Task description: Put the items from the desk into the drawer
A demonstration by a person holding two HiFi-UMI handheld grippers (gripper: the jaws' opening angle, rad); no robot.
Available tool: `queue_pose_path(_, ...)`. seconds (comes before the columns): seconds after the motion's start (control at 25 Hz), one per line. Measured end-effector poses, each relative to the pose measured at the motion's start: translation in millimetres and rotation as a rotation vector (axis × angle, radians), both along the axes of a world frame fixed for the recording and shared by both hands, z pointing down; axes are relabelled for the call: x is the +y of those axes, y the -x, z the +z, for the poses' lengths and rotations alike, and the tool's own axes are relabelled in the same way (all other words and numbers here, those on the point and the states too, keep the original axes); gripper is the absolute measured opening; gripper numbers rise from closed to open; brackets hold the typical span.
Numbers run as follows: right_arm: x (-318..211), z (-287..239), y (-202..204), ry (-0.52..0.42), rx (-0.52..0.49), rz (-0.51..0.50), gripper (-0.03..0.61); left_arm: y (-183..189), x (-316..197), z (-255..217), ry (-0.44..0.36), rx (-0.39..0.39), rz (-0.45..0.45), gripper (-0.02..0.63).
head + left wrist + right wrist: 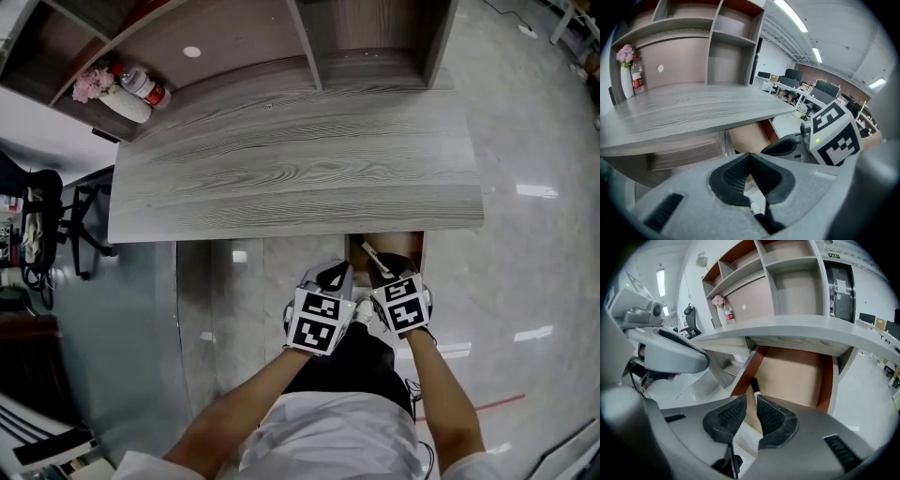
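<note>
Under the grey desk point(291, 169) the drawer point(415, 251) stands pulled out, its tan bottom point(797, 376) bare. My right gripper point(386, 267) hangs over the drawer's front left part, its jaws a narrow slit apart point(751, 404). A thin white pen point(371, 253) with a black tip point(753, 385) sticks out forward from between them. My left gripper point(333, 281) is beside the right one, just left of the drawer, with its pads point(736, 176) touching at the tip and nothing between them. No loose items show on the desktop.
A white vase with pink flowers point(98, 89) and a red-and-white bottle point(145, 86) stand at the desk's back left under the shelf unit point(309, 42). A black office chair point(56, 220) is left of the desk. The person's lap is close below the grippers.
</note>
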State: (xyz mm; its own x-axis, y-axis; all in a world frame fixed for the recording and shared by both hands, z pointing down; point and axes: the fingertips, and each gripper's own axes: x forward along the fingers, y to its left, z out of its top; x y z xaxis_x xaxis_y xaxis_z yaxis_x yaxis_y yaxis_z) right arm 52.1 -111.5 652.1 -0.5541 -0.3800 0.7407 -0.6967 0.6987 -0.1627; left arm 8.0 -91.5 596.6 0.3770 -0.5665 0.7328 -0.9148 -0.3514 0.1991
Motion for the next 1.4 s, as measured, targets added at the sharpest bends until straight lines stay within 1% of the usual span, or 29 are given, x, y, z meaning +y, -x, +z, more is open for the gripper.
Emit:
queue_pose_path(0.28,9,-36,-10,-0.018,-0.047,0.036,0.054,-9,1,-20,-0.012,0.002,0.018,0.002)
queue_pose_path(0.44,14,-62,-14,-0.045,-0.076,0.046,0.048,-14,-1,-36,-0.027,0.014,0.024,0.002)
queue_pose_path(0.64,18,-97,-15,-0.093,-0.111,0.062,0.037,-16,-3,-60,-0.069,0.015,0.011,0.002)
queue_pose_path(0.8,24,-125,-15,-0.124,-0.151,0.079,0.029,-21,0,-83,-0.095,0.057,-0.031,0.002)
queue_pose_path(1.0,30,-157,-16,-0.156,-0.205,0.091,0.018,-31,11,-106,-0.137,0.065,-0.014,0.002)
queue_pose_path(1.2,37,-183,-19,-0.178,-0.253,0.1,0.002,-33,17,-120,-0.163,0.087,-0.029,0.002)
queue_pose_path(1.4,40,-194,-21,-0.189,-0.27,0.098,0.002,-35,17,-130,-0.184,0.081,-0.026,0.002)
